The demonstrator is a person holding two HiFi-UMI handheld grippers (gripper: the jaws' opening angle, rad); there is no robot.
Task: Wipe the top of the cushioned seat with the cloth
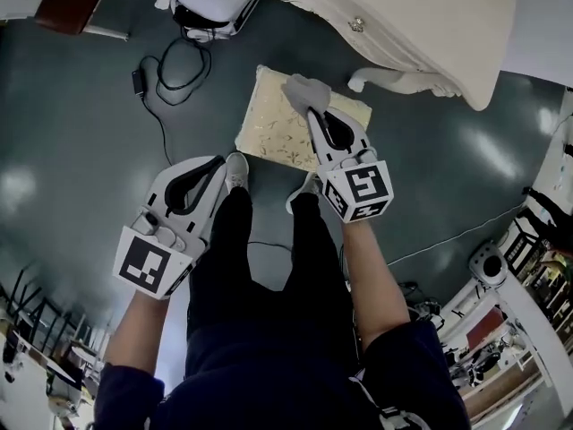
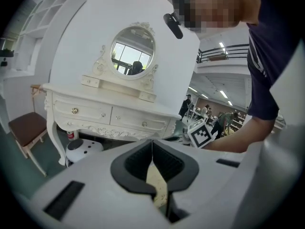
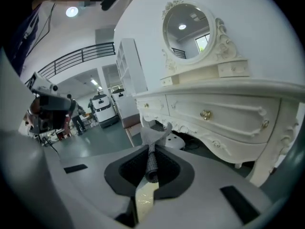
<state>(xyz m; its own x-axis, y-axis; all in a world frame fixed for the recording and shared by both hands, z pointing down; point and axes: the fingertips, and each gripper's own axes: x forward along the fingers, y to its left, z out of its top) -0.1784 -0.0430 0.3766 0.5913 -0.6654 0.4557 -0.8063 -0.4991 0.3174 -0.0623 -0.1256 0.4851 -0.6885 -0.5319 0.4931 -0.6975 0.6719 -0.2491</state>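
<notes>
The white dressing table (image 1: 421, 25) fills the top of the head view. Just below its edge, at upper centre, sits the cushioned seat (image 1: 273, 133), a cream patterned square on the dark floor. The right gripper (image 1: 314, 115) reaches over the seat from the lower right. Its jaws are clamped on a fold of the grey cloth (image 1: 307, 90), which bunches out past the jaw tips near the seat's upper edge and appears to rest on the cushion. The left gripper (image 1: 215, 167) hangs at lower left, off the seat, with its jaws together and nothing between them.

To wipe well, the person would likely do best to press the loose bunch flat against the cushion, not the jaw tips (only a small wad touches now). Overlapping strokes from the upper edge down toward the lower edge of the frame should cover the top, corners included. The grip needs to stay firm enough that the fabric does not pull free.
</notes>
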